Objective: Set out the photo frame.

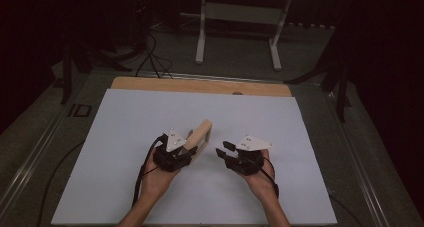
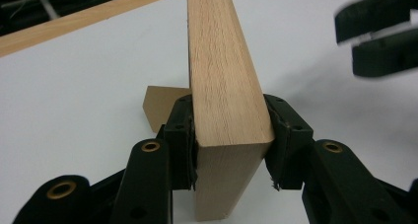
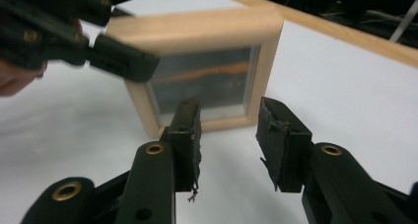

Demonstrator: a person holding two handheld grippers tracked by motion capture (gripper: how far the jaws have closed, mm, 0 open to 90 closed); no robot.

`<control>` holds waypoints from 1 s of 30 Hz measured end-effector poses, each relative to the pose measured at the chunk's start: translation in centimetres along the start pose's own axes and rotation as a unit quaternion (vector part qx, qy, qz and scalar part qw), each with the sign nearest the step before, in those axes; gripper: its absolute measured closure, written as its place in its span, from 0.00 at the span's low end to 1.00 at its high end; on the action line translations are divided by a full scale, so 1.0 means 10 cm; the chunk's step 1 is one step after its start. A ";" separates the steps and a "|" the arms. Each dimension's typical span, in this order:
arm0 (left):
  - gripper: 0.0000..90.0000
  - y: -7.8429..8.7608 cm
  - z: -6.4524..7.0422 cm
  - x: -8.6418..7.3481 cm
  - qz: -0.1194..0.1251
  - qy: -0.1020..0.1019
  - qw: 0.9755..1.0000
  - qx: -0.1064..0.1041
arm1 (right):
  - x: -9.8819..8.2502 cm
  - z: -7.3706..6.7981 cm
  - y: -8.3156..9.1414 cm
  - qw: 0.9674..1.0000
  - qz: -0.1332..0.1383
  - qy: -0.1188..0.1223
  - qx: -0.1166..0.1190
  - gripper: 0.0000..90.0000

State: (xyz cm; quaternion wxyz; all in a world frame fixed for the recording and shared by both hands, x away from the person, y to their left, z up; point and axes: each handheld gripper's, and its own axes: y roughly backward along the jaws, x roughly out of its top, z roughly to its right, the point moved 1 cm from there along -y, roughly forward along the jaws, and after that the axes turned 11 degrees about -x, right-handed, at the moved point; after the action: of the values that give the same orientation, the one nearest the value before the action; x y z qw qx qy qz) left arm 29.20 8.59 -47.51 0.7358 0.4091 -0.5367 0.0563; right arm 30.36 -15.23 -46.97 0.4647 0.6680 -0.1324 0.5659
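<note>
White board (image 1: 150, 117) under dim light carries the work — the left gripper (image 1: 187, 148) is clamped on a wooden picture frame's (image 1: 201, 133) side rail, standing it upright, while the right gripper (image 1: 223, 149), jaws apart and empty, waits just beside it — next, likely closing on the frame's near edge.

a lab or recording studio: a white board (image 1: 200, 117) lies on a metal-framed platform (image 1: 40, 137), black curtains (image 1: 30, 37) close in both sides, cables (image 1: 150, 57) trail across grey carpet, and a white bench frame (image 1: 240, 17) stands behind.
</note>
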 end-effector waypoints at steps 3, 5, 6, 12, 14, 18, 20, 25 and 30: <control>0.67 0.01 0.01 -0.02 0.002 -0.008 1.000 -0.006 | 0.07 0.01 0.01 1.000 0.011 -0.001 -0.004 0.68; 0.67 0.02 0.01 -0.03 0.003 -0.015 1.000 -0.010 | 0.10 0.02 0.01 1.000 0.018 -0.005 -0.007 0.68; 0.67 0.03 0.01 -0.04 0.004 -0.018 1.000 -0.013 | 0.12 0.03 0.00 1.000 0.021 -0.006 -0.009 0.67; 0.67 0.05 0.04 -0.07 0.008 -0.036 0.999 -0.025 | 0.22 0.07 -0.07 0.999 0.035 -0.019 -0.023 0.67; 0.67 0.05 0.04 -0.07 0.009 -0.038 0.999 -0.027 | 0.26 0.08 -0.09 0.999 0.038 -0.024 -0.024 0.68; 0.67 0.06 0.04 -0.08 0.008 -0.044 0.999 -0.029 | 0.35 0.06 -0.13 0.998 0.046 -0.020 -0.027 0.76; 0.67 0.06 0.04 -0.08 0.008 -0.046 0.998 -0.030 | 0.39 0.06 -0.17 0.998 0.050 -0.018 -0.030 0.80; 0.67 0.05 0.05 -0.08 0.011 -0.049 0.998 -0.032 | 0.47 0.06 -0.27 0.998 0.050 -0.019 -0.037 0.88; 0.67 0.05 0.04 -0.08 0.010 -0.051 0.998 -0.034 | 0.53 0.05 -0.39 0.998 0.040 -0.016 -0.044 1.00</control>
State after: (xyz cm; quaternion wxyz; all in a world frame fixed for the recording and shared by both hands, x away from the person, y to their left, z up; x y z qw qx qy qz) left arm 28.25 8.96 -47.87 0.7203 0.3808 -0.5792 0.0246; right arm 35.19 -11.70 -44.10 0.4688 0.6496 -0.1913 0.5672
